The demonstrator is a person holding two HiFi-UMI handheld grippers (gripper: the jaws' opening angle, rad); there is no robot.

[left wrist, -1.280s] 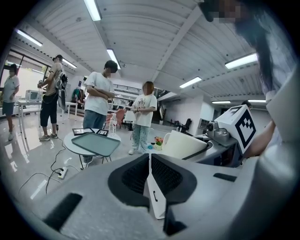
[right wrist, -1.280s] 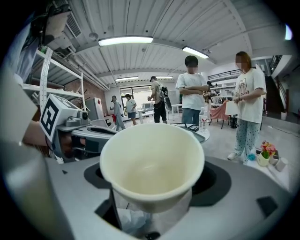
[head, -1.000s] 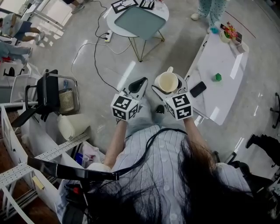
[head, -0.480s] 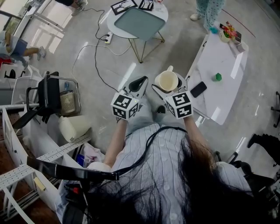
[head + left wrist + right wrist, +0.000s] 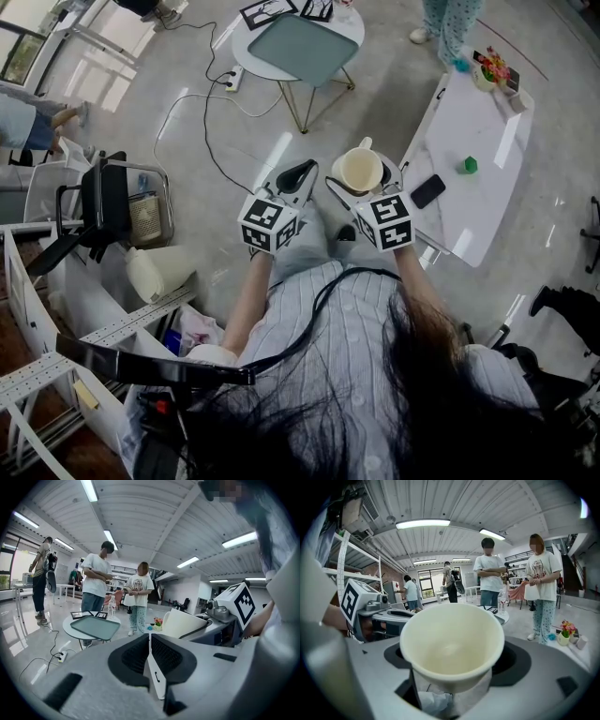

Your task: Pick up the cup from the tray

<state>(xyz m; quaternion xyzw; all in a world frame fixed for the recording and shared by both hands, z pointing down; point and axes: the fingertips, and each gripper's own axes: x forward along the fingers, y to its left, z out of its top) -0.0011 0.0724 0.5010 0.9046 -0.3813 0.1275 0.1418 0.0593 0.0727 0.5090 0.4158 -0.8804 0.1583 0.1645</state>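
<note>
Cream cup [image 5: 452, 644]: closest to me, mouth up and looking empty, pinched low on its wall by the right hand-held gripper [image 5: 451, 686], whose jaws are closed onto it; it hangs in the air above the floor.
Idle side: the left hand-held gripper [image 5: 149, 660] sits just beside the right one, jaws pressed together with nothing between them.
White bench [image 5: 478, 141]: off to my right, carrying a phone [image 5: 425, 191] and a green block [image 5: 467, 165].
Far tray [image 5: 302, 47]: ahead on the round table [image 5: 349, 23], bare as far as I can see, well apart from the cup.
Step in hand: I judge the pick-up done, with the cup lifted off the tray.
Next move: I'd hold the clamp firm and the rim level; the task names no set-down spot.
</note>
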